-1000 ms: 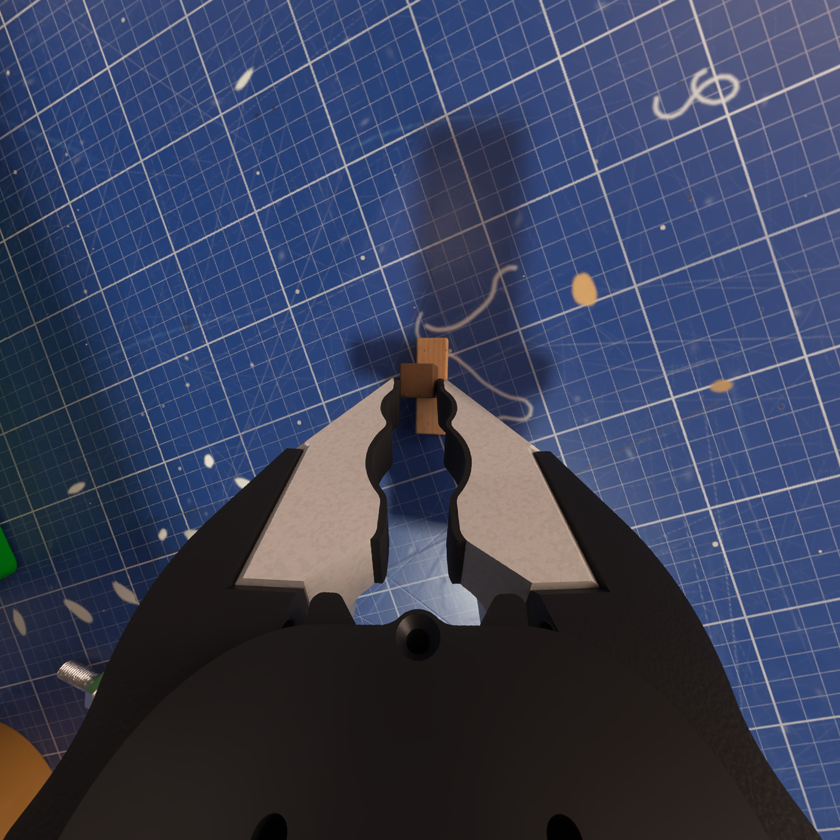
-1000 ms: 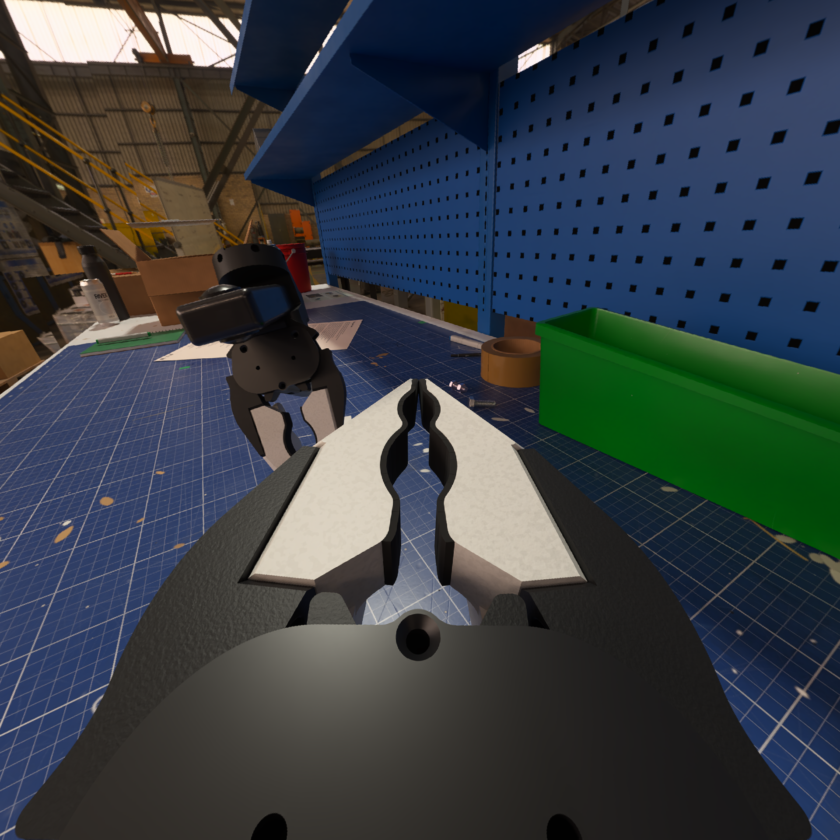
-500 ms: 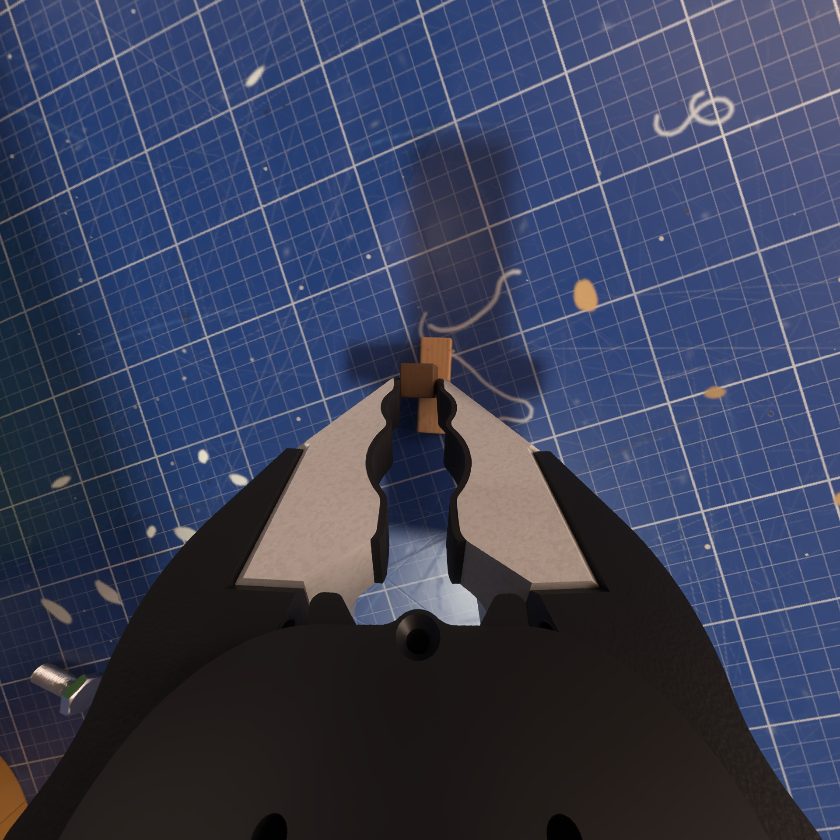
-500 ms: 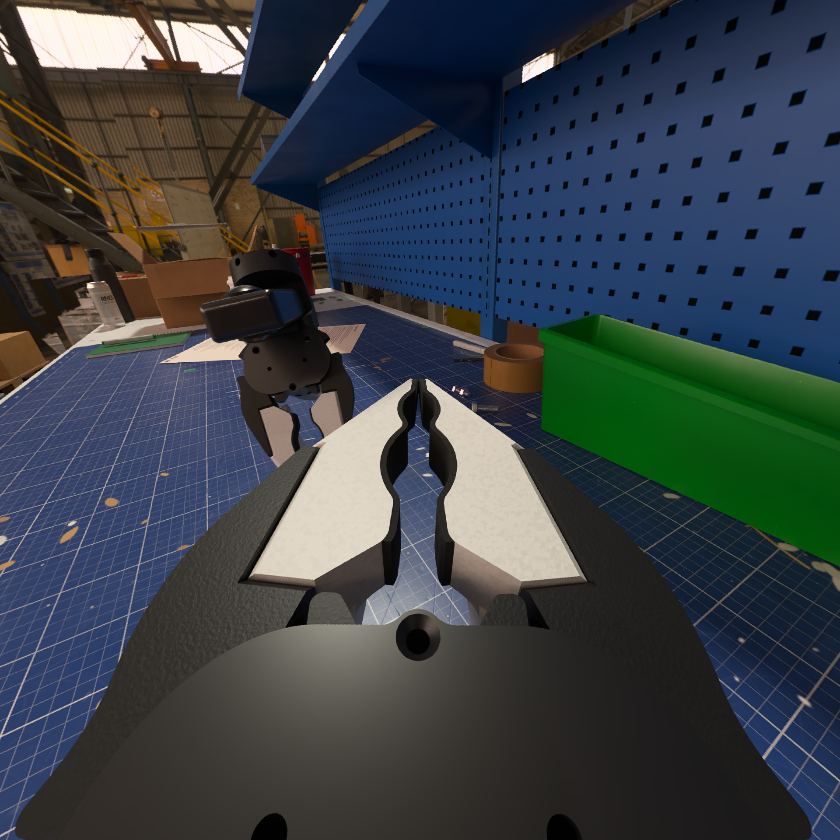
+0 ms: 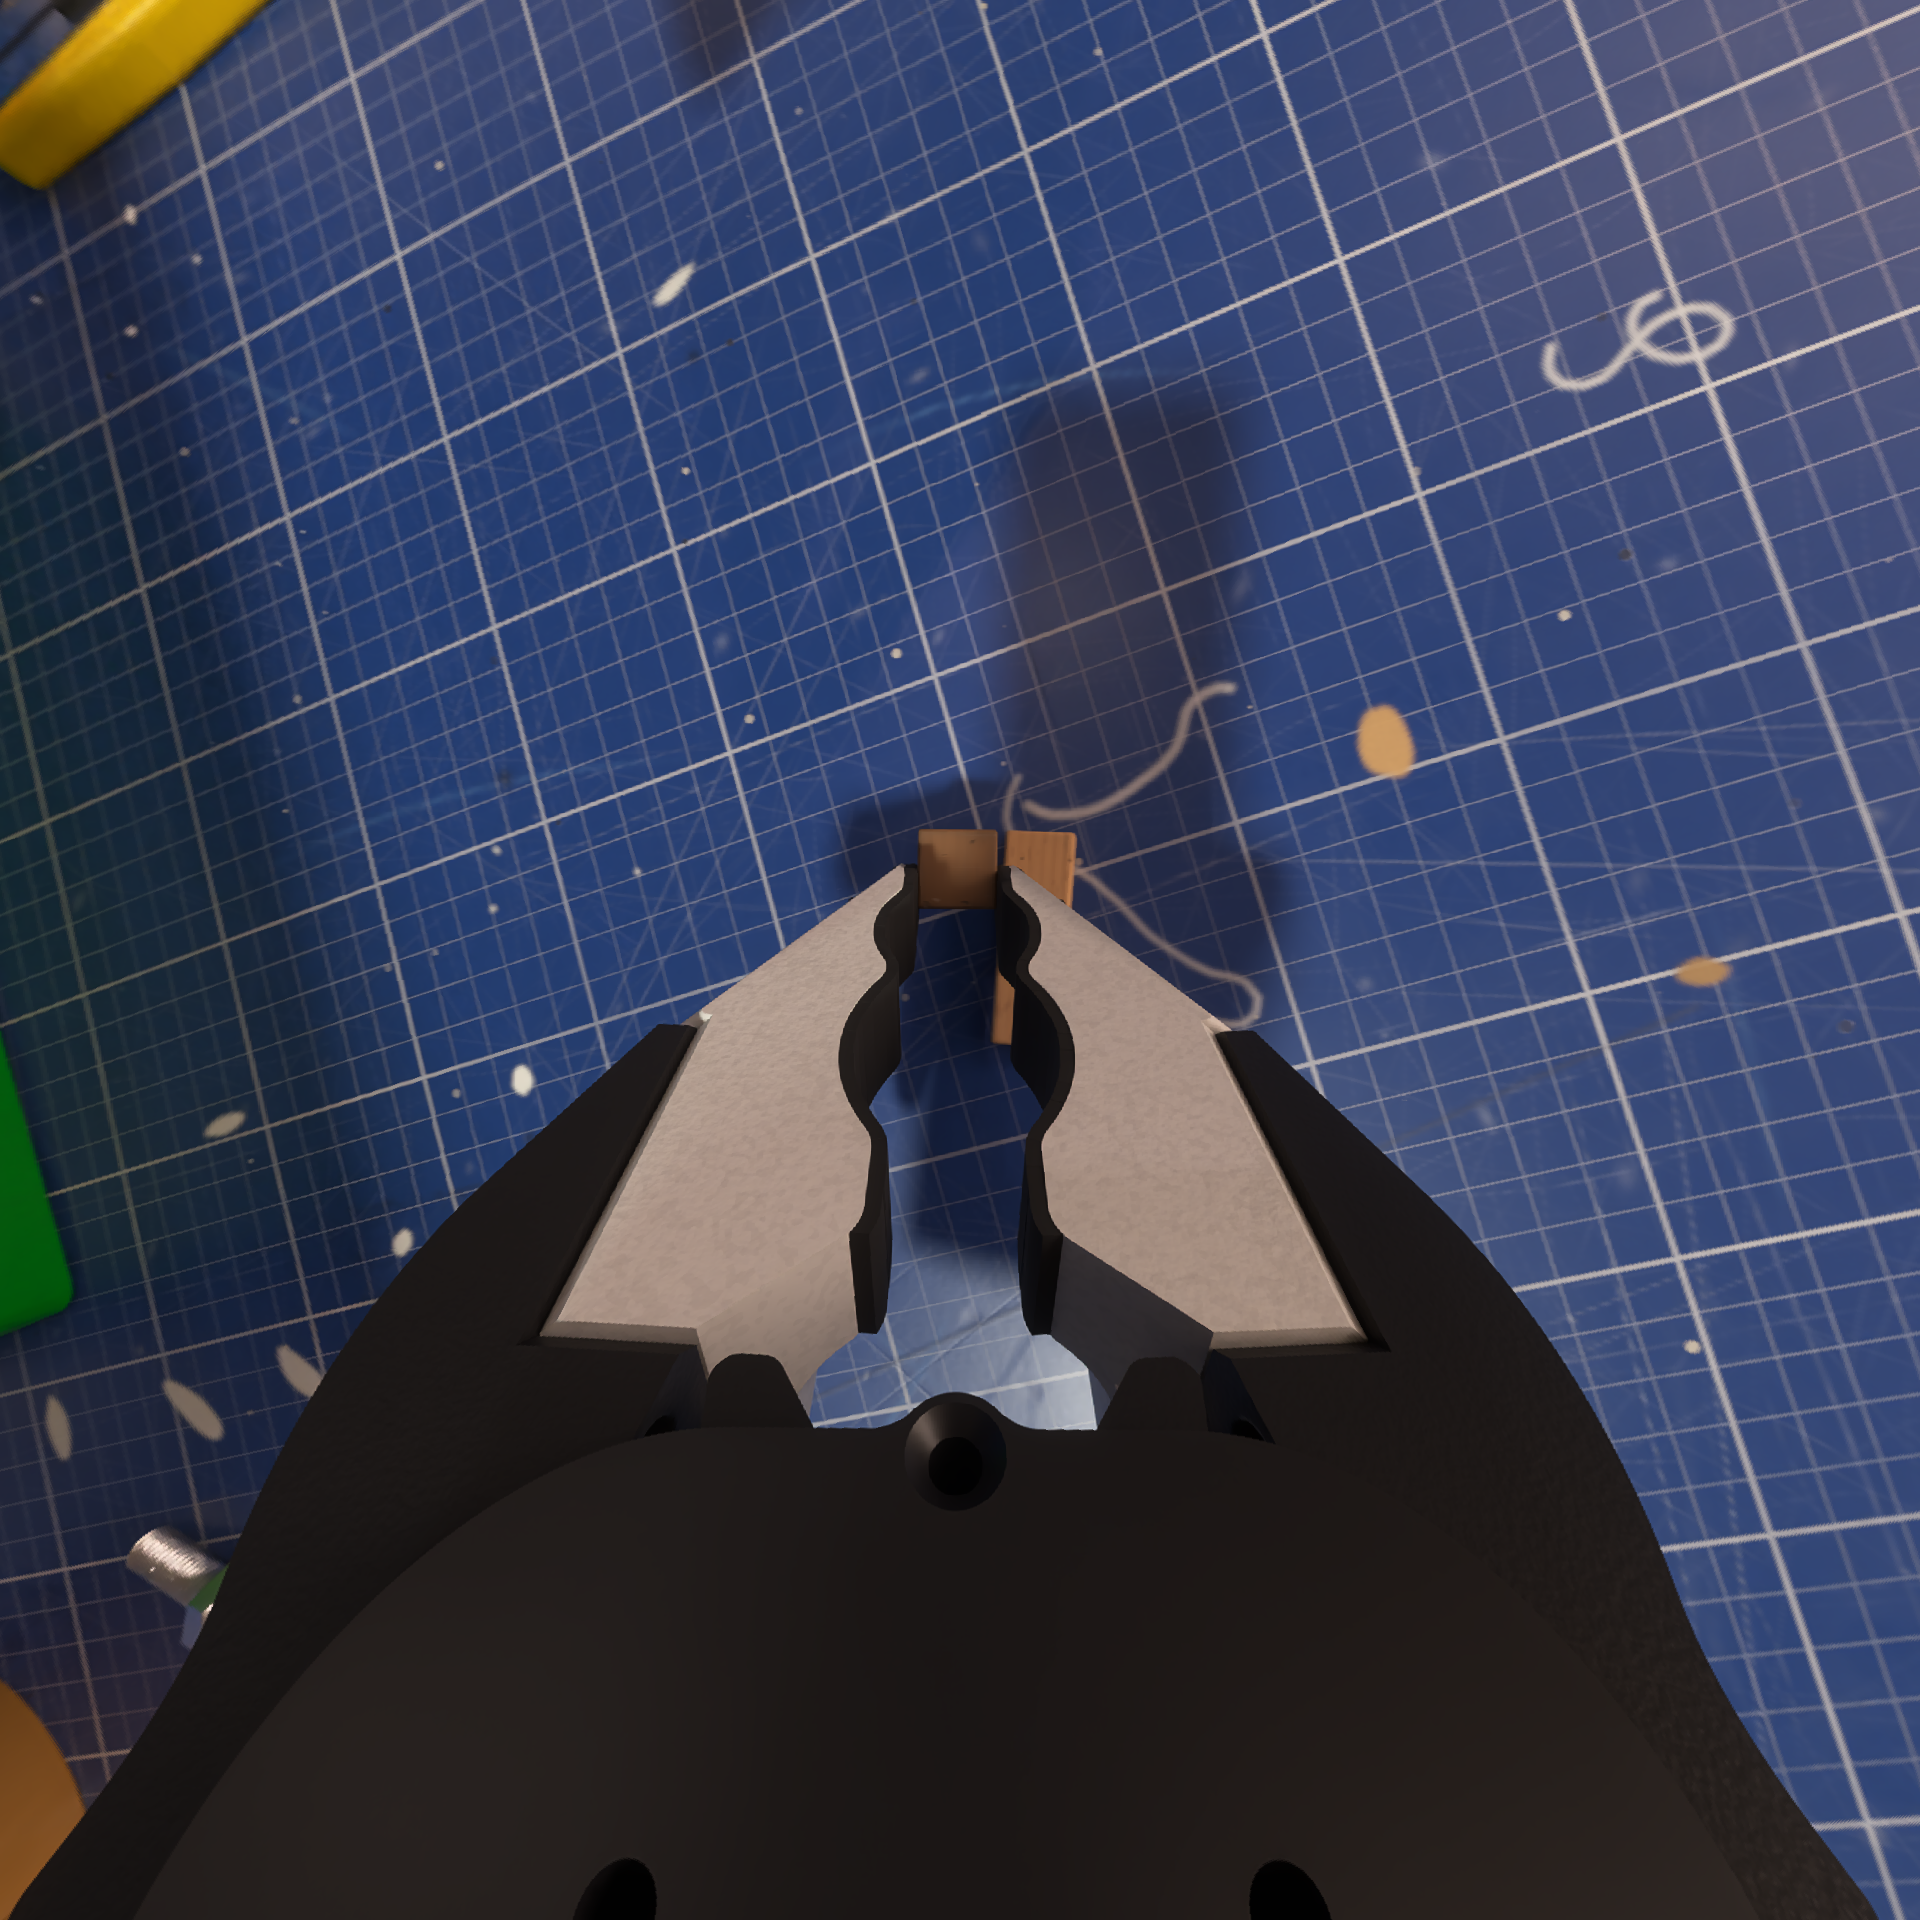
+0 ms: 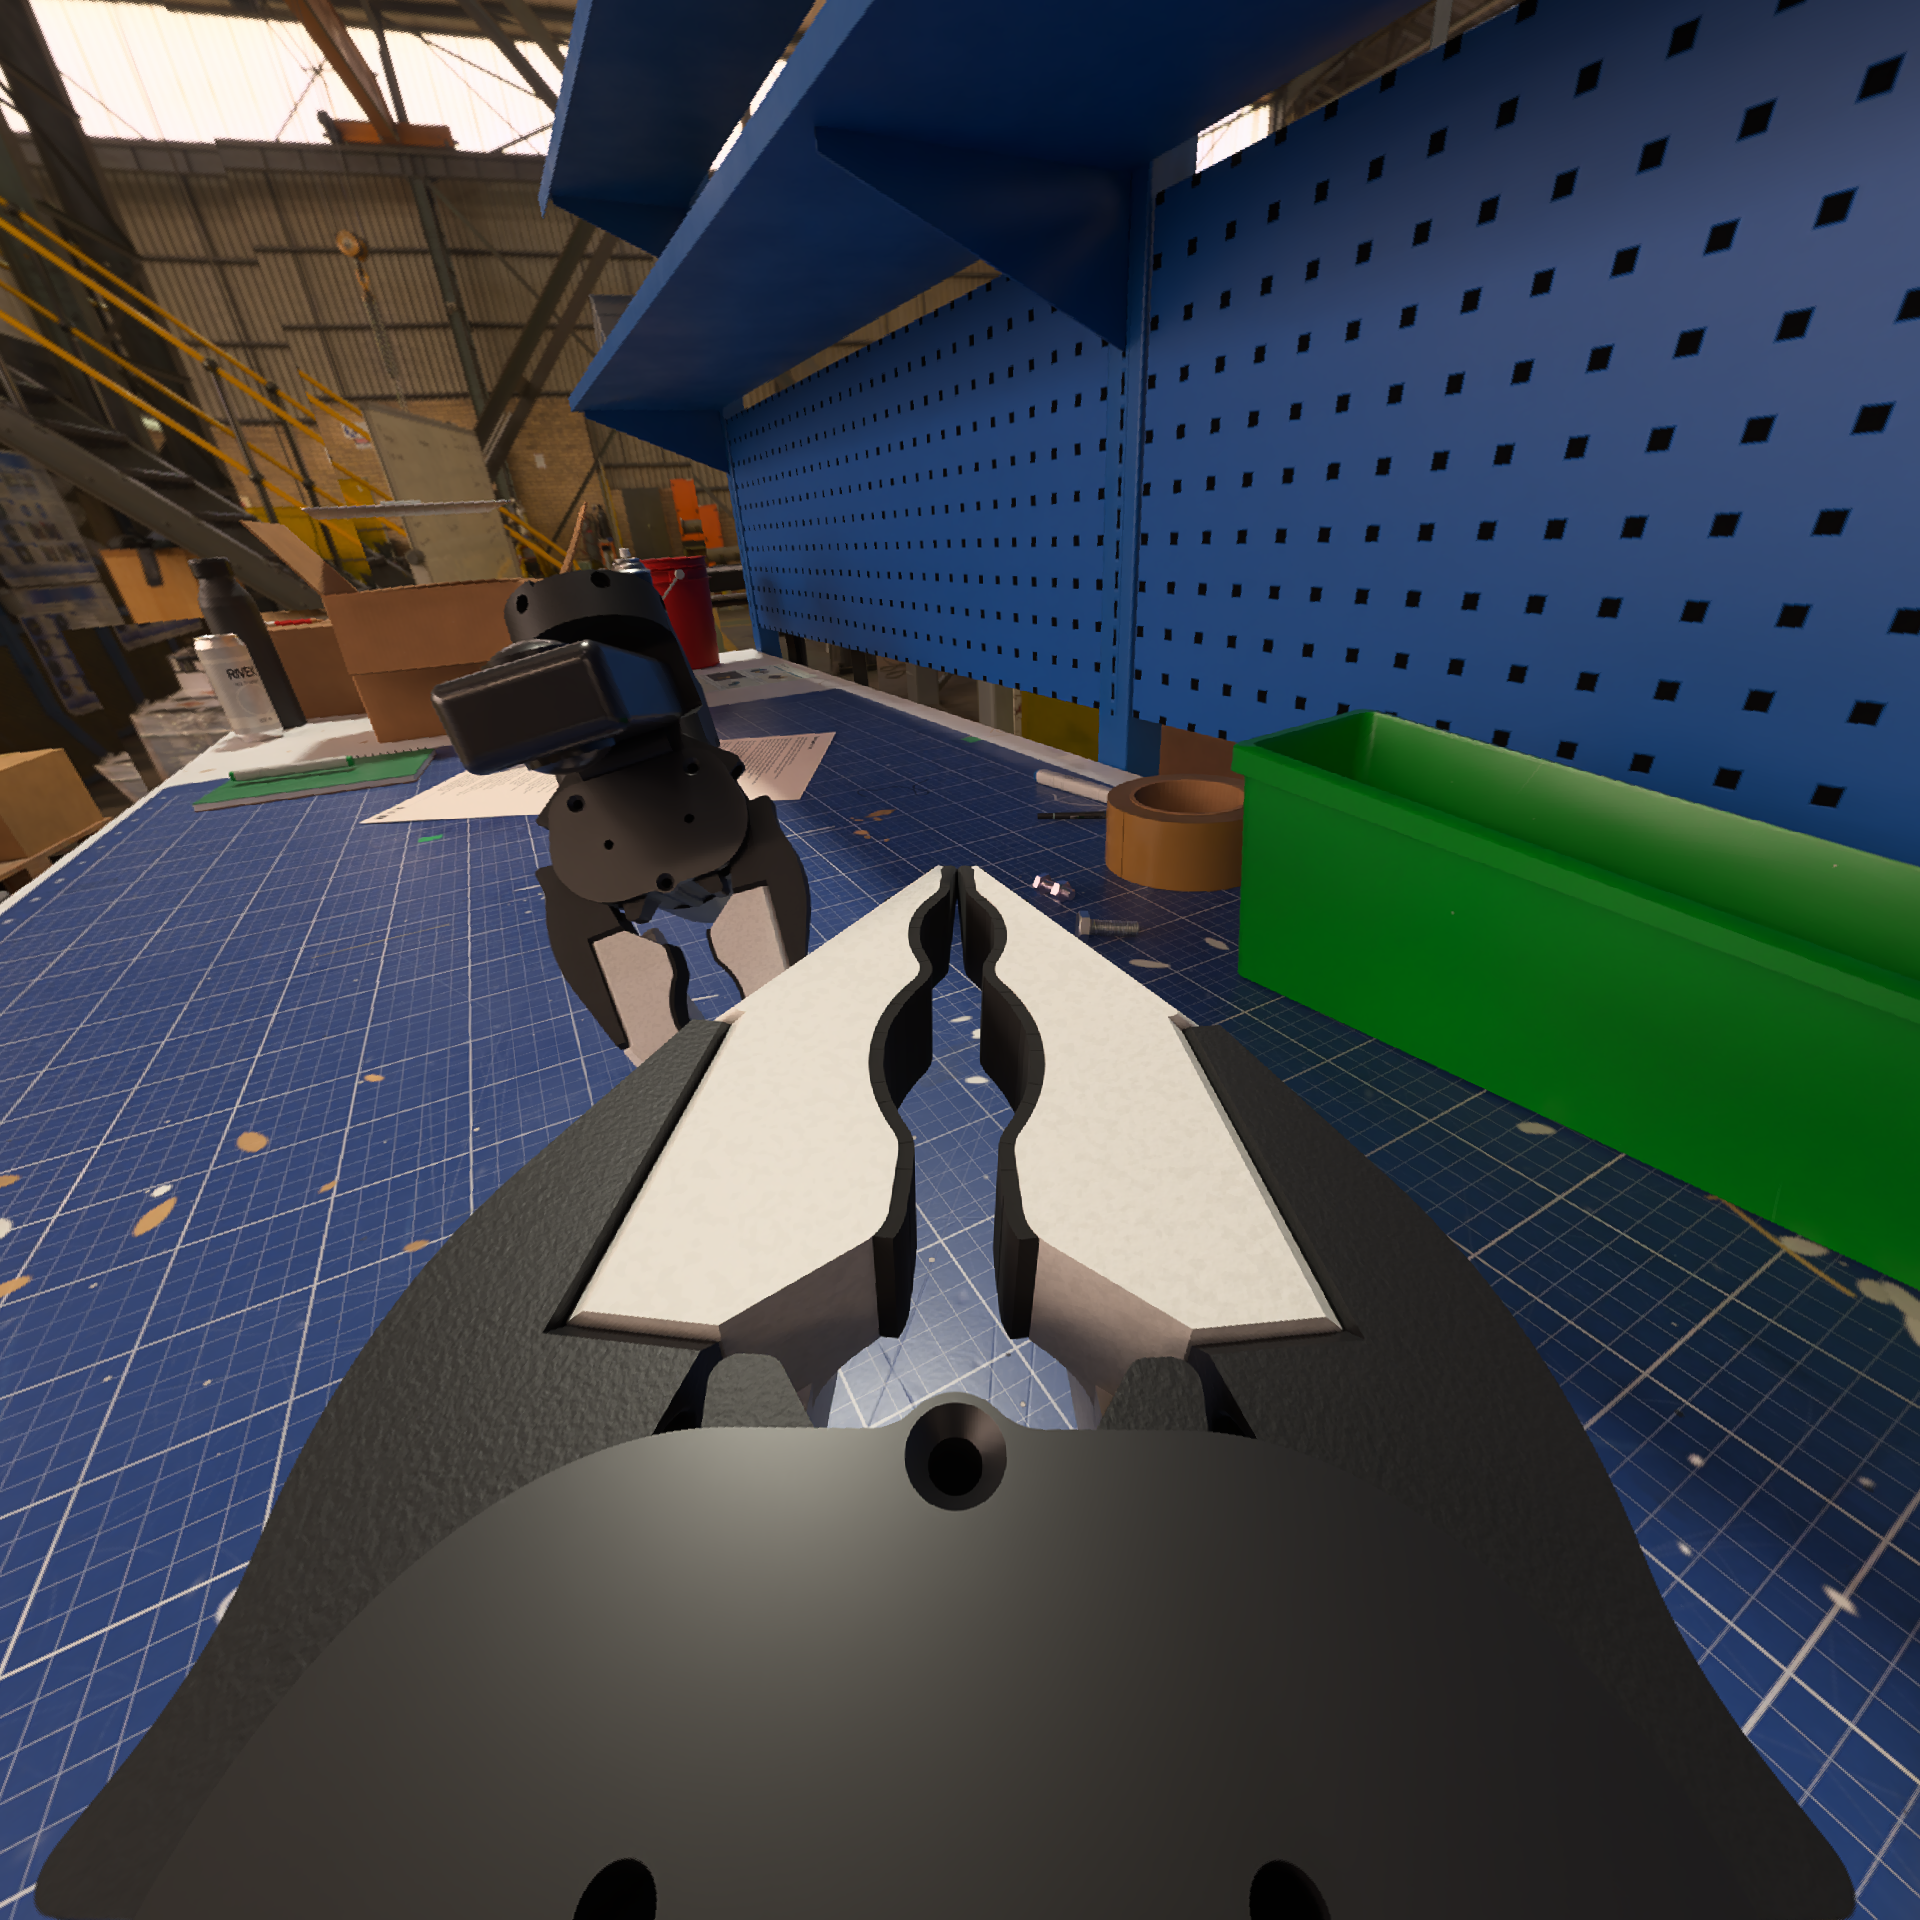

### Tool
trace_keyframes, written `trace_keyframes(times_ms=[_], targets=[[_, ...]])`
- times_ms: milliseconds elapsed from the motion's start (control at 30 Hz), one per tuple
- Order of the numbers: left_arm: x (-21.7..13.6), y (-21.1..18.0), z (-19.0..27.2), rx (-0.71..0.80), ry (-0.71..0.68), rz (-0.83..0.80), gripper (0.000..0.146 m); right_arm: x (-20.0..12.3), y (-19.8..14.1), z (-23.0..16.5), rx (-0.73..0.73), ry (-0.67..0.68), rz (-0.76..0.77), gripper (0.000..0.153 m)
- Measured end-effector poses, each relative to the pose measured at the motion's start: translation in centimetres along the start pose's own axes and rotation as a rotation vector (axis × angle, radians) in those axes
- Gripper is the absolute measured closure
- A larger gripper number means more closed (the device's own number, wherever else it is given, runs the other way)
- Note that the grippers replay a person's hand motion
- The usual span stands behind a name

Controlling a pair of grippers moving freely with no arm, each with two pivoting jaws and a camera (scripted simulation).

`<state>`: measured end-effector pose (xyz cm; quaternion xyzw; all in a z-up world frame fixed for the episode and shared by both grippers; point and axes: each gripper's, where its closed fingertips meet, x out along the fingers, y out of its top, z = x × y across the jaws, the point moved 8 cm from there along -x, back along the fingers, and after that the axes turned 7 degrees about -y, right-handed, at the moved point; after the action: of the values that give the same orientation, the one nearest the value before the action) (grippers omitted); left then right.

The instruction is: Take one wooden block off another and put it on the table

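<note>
In the left wrist view my left gripper [image 5: 958,885] is shut on a small wooden block [image 5: 956,869], held at the fingertips above the blue cutting mat [image 5: 520,623]. A second, lighter wooden block [image 5: 1041,864] stands on the mat just right of the held one, partly hidden behind my right finger. The two blocks are side by side and no longer stacked. In the right wrist view my right gripper [image 6: 956,881] is shut and empty, low over the mat. The left gripper [image 6: 691,966] shows beyond it, pointing down. The blocks are hidden there.
A green bin [image 6: 1558,987] stands along the blue pegboard wall [image 6: 1455,468] on the right. A brown tape roll [image 6: 1174,831] and bolts [image 6: 1101,923] lie near it. Papers [image 6: 769,764] and boxes are at the far end. A yellow tool [image 5: 94,94] lies at the left wrist view's top left.
My left gripper has shifted left with the small block, which now sits beside the other block instead of over it. The right gripper has stayed shut and turned slightly.
</note>
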<state>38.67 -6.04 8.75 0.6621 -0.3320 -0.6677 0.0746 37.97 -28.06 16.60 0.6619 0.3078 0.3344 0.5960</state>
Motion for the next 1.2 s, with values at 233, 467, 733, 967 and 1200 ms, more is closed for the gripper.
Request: trace_keyframes(times_ms=[233,467,733,967,1200], targets=[[0.3,-0.6,-1.3,0.019,0.043,-0.058,0.132,0.0,0.0,0.0,0.0,0.002,-0.001,0.153],[-0.9,-1.1,-2.7,-0.018,0.063,-0.059,0.132,0.0,0.1,0.0,-0.001,0.004,0.001,0.153],[-0.7,-1.5,-2.7,-0.023,0.01,-0.019,0.132,0.1,-0.1,-0.1,-0.001,0.008,-0.01,0.153],[0.5,-1.3,-3.6,-0.042,0.024,-0.046,0.132,0.0,0.0,-0.1,-0.001,0.007,-0.004,0.153],[0.0,-1.3,-3.1,-0.048,-0.003,-0.013,0.132,-0.1,0.2,-0.2,-0.007,0.013,0.004,0.153]])
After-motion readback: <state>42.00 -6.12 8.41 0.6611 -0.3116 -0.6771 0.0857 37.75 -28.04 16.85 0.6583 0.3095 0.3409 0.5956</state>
